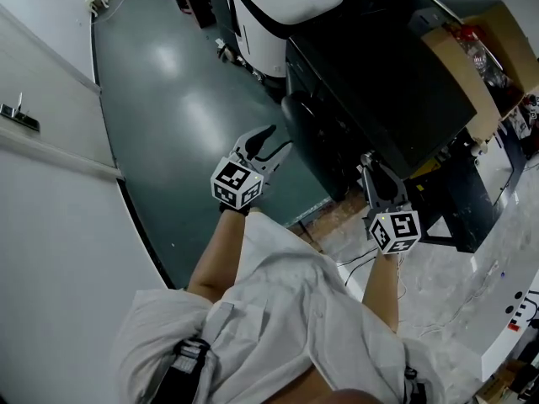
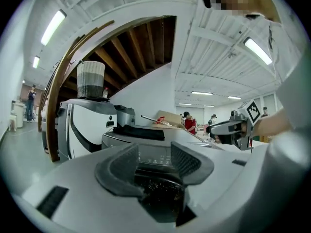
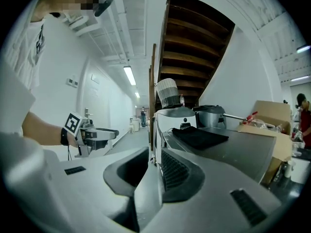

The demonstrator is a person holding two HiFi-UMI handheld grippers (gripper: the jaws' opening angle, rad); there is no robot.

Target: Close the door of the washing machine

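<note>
The washing machine (image 1: 379, 82) is a dark box with a flat top, right of centre in the head view. Its front face is too dark for me to pick out the door. My left gripper (image 1: 276, 139) hangs just left of a rounded bulge (image 1: 296, 112) on that front. The jaws stand apart with nothing between them. The left gripper view shows this gripper (image 2: 154, 159) looking level at the machine's control panel (image 2: 153, 154). My right gripper (image 1: 368, 160) is at the machine's near corner, and its jaws look closed together and empty. The same gripper (image 3: 154, 166) looks along the machine's top (image 3: 228, 149).
A white appliance (image 1: 278, 7) stands beyond the washing machine with a woven basket (image 2: 91, 79) on top. A black cloth (image 3: 199, 136) lies on the machine's top. An open cardboard box (image 1: 497, 49) sits to its right, and cables (image 1: 421, 310) lie on the floor. A white wall (image 1: 42, 225) is at left.
</note>
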